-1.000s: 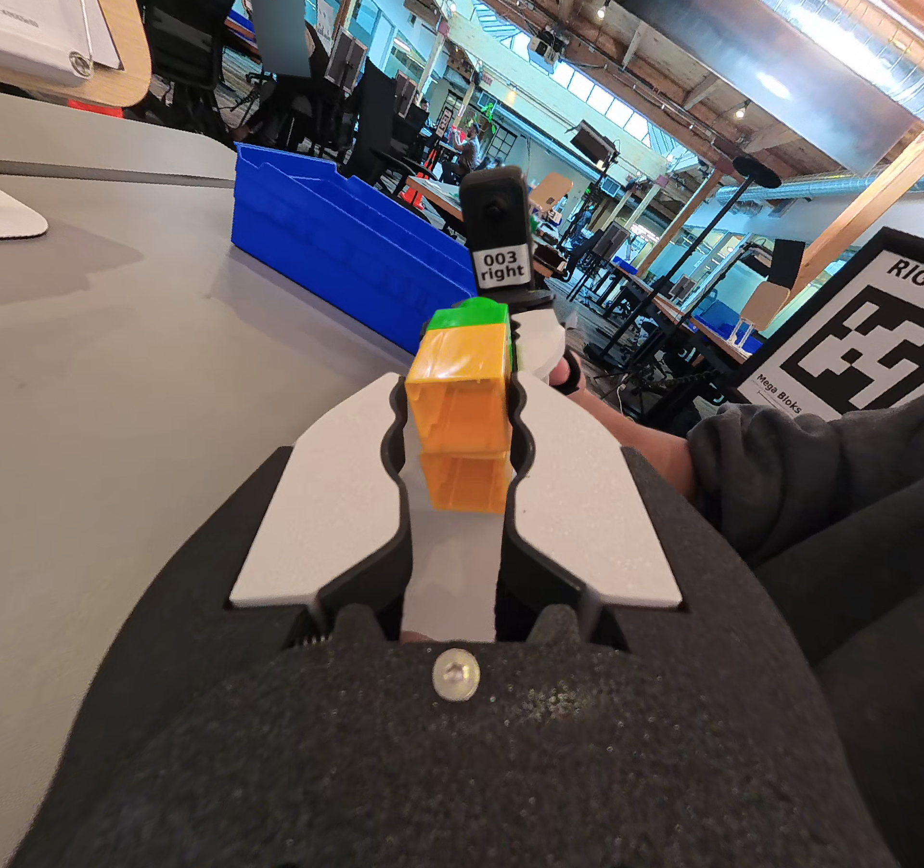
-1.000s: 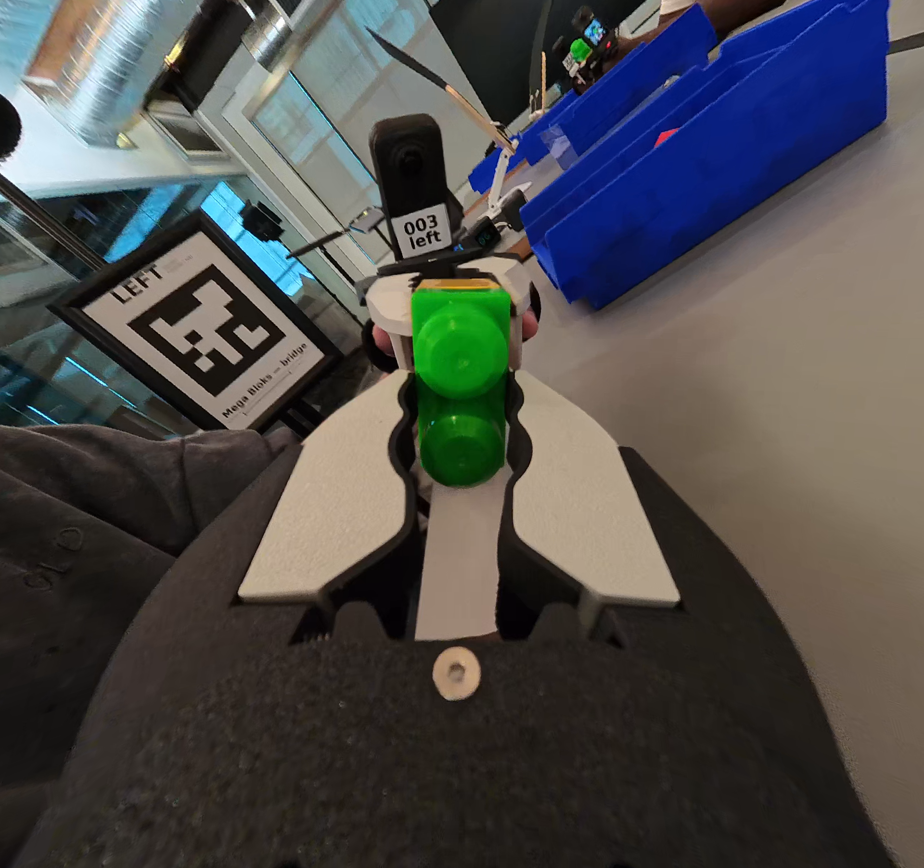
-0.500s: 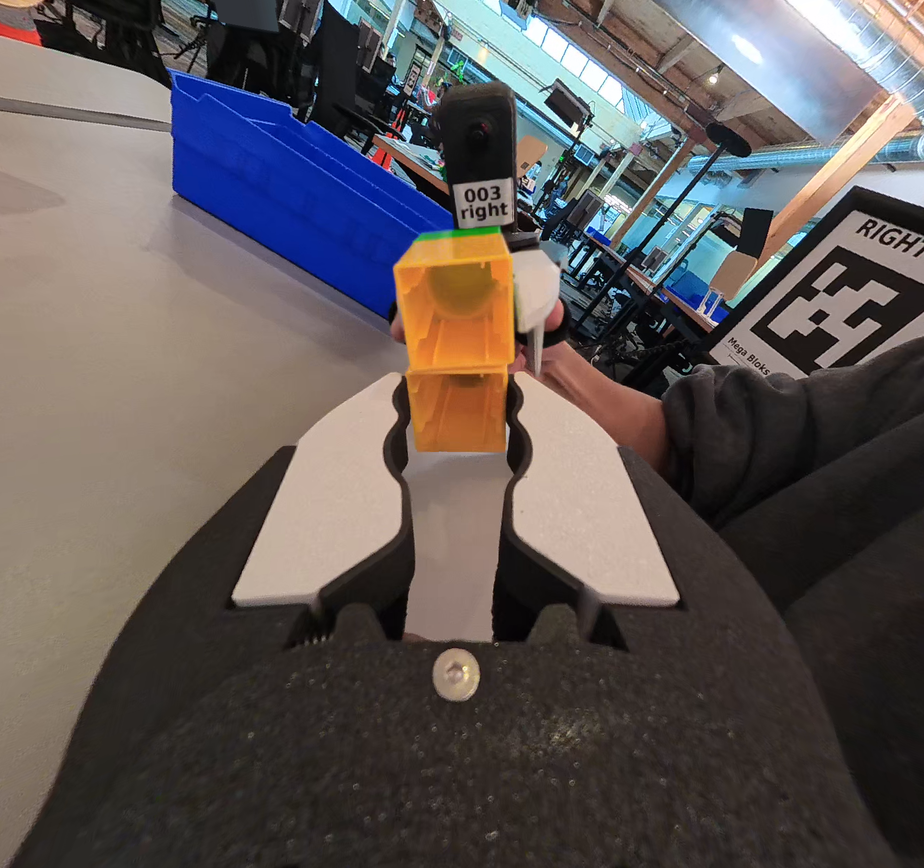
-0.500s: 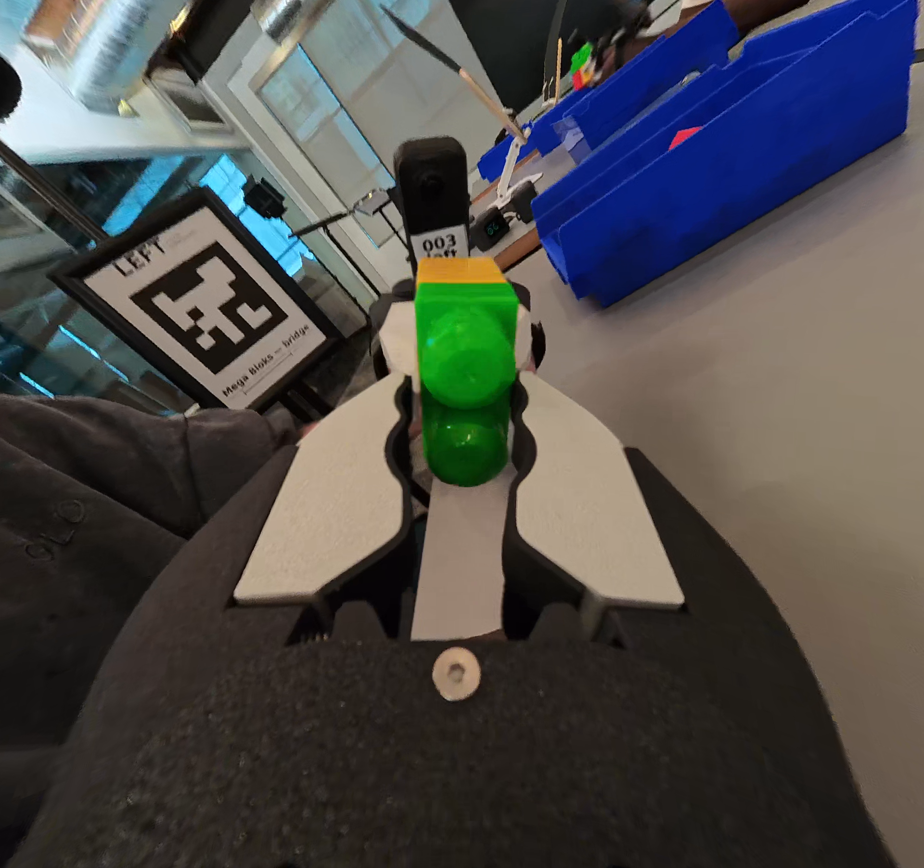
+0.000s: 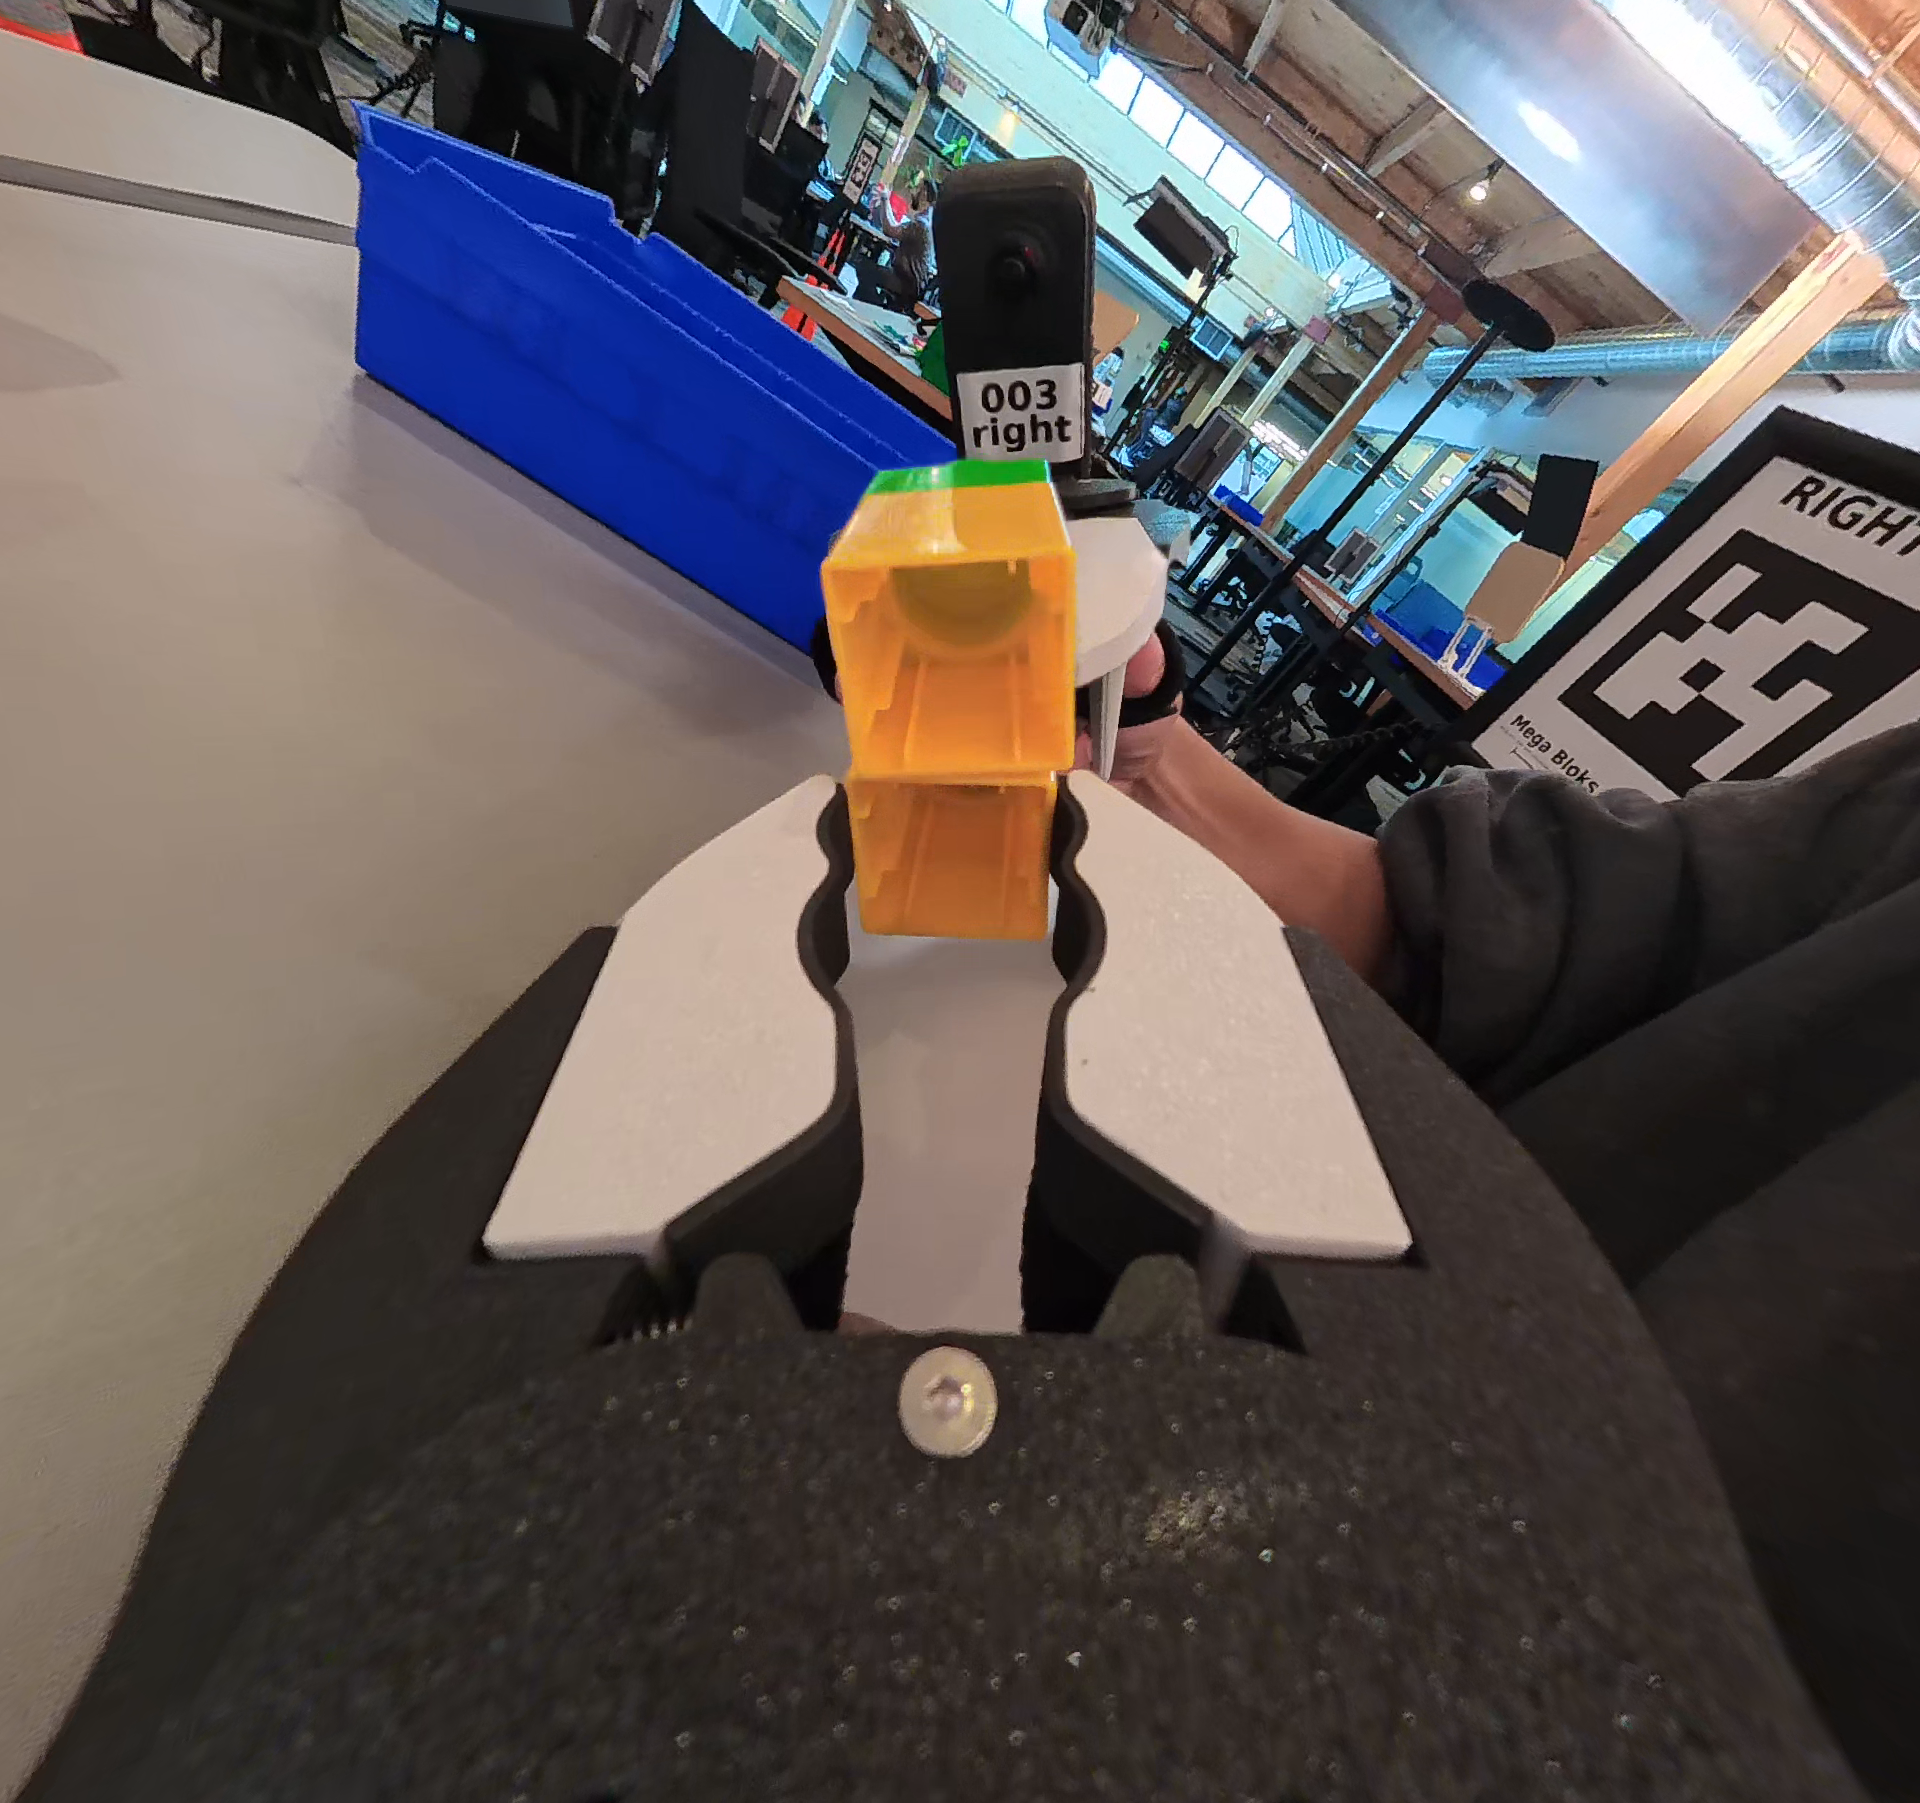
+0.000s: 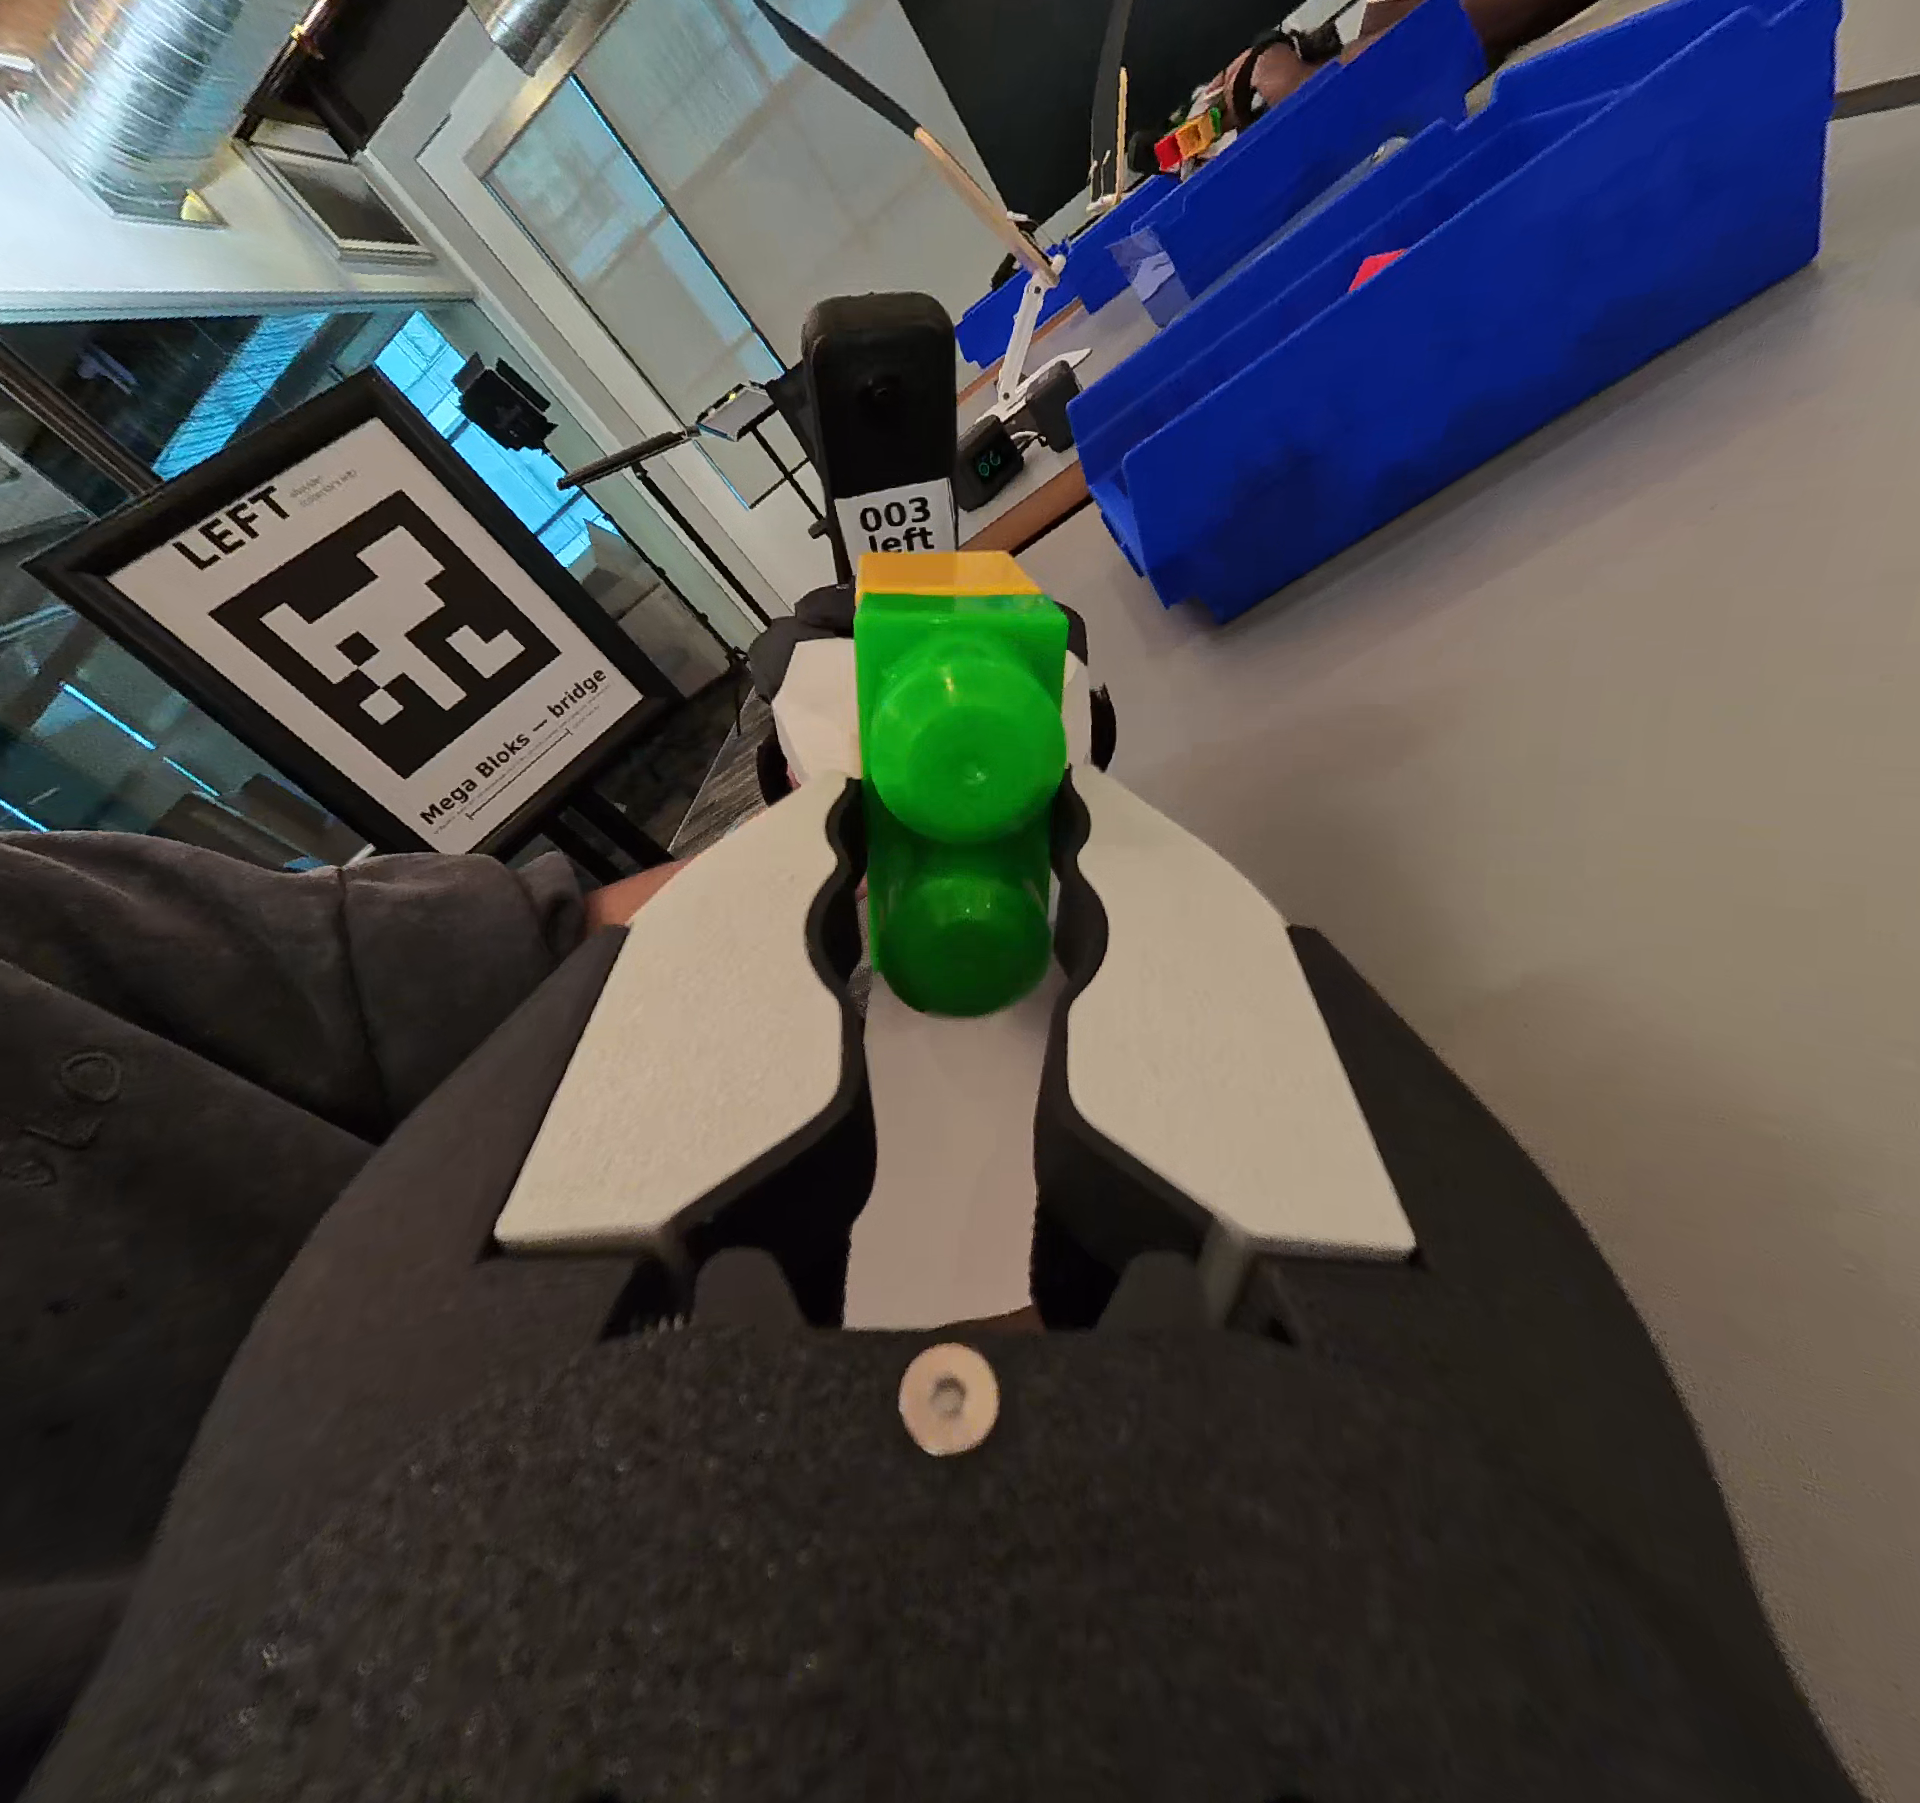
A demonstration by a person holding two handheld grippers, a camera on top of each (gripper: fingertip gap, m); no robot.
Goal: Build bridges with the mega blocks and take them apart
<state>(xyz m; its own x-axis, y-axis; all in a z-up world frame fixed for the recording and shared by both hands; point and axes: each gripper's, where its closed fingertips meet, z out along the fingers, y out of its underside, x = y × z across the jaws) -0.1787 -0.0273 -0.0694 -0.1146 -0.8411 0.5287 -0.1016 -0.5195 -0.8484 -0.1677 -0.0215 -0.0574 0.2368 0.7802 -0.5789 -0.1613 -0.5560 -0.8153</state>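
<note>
Above the grey table [image 5: 312, 714], the left gripper [image 5: 951, 849] is clamped on the orange block [image 5: 951, 714] while the right gripper [image 6: 956, 880] is clamped on the green block [image 6: 961, 766] — the two blocks joined face to face between them. Blue bin [image 5: 582, 371] sits at ten o'clock in the left wrist view — two o'clock in the right.

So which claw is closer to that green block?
Right. The right claw is clamped on the green block itself; the left claw grips the orange block joined to it, facing the green one from the other side.
</note>
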